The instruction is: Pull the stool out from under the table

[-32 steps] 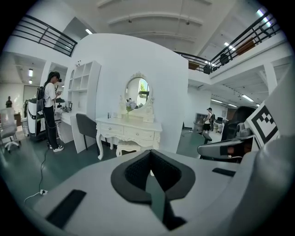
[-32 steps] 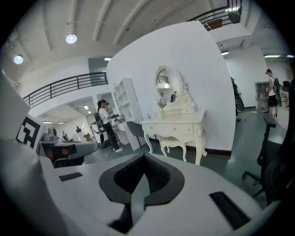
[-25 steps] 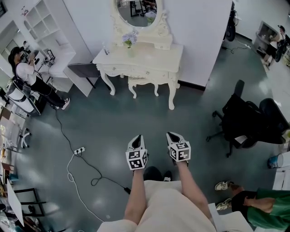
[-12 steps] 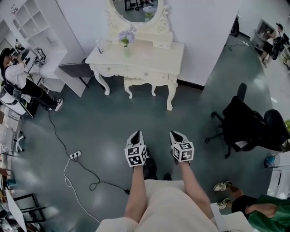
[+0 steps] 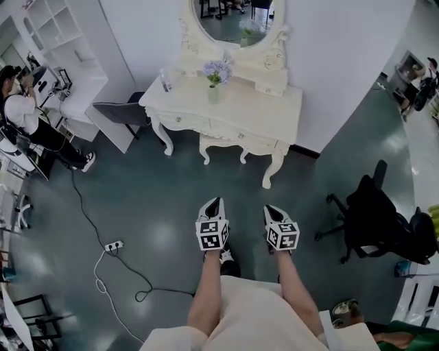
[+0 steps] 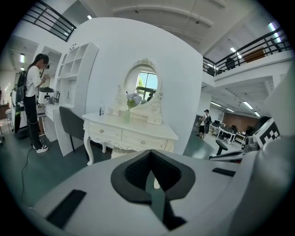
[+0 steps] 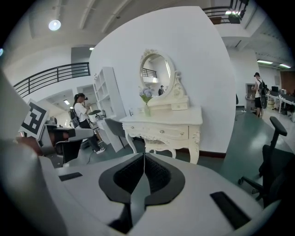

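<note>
The stool stood pushed in beneath the white dressing table, between its two front legs. Only the front edge of its seat and its curved legs showed below the drawer front, a place that keeps it out of the way when nobody sits at the mirror. The table itself stood with its back edge against the white wall and a vase of flowers near the middle of its top, so the stool could only come out forward, toward the person. The left gripper and the right gripper were held out side by side over the grey floor, well apart from the table's front edge. Both pointed toward it and dipped slightly, probably because the stool sat low. Each gripper's own view showed its dark pads pressed together with nothing between them: both tools were fully closed and empty, which fits an approach with nothing within reach to grasp. The jaws would have to part before they could take the seat's rim or a leg. A cable lay on the floor off to the left and a black office chair stood off to the right, both clear of the straight line to the stool.
</note>
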`<action>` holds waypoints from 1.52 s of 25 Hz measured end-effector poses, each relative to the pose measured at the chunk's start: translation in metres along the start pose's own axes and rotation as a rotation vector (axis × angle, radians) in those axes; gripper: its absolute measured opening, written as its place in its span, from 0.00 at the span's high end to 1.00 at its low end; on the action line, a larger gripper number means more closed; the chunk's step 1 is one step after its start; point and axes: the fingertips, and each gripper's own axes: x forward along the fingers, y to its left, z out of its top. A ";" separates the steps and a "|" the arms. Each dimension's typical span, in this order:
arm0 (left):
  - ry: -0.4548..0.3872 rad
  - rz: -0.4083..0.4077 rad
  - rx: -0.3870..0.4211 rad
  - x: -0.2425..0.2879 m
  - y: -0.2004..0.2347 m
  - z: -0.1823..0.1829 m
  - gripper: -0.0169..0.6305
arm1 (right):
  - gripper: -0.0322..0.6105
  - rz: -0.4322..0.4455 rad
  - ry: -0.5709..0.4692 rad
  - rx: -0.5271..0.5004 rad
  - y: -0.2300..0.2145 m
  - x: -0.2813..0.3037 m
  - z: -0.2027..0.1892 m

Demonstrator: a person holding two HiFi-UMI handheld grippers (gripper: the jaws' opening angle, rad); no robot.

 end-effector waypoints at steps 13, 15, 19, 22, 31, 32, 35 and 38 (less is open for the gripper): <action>0.005 0.011 -0.040 0.051 0.100 0.032 0.95 | 0.88 -0.036 -0.008 0.018 0.024 0.095 0.039; 0.008 0.015 -0.043 0.060 0.106 0.032 0.95 | 0.88 -0.034 -0.001 0.020 0.022 0.105 0.044; 0.037 0.024 -0.032 0.076 0.120 0.024 0.95 | 0.88 -0.039 -0.003 0.032 0.014 0.129 0.053; 0.059 0.037 -0.030 0.089 0.135 0.019 0.95 | 0.88 -0.034 -0.002 0.027 0.010 0.153 0.062; 0.141 0.040 -0.058 0.171 0.156 0.008 0.95 | 0.88 -0.030 0.045 -0.017 -0.030 0.219 0.079; 0.154 0.043 -0.061 0.177 0.164 0.008 0.95 | 0.88 -0.014 0.054 -0.011 -0.029 0.231 0.076; 0.206 0.075 -0.047 0.188 0.188 0.000 0.95 | 0.88 0.059 0.084 0.000 -0.020 0.264 0.067; 0.223 0.071 -0.057 0.216 0.192 -0.016 0.95 | 0.88 0.078 0.104 -0.041 -0.035 0.285 0.067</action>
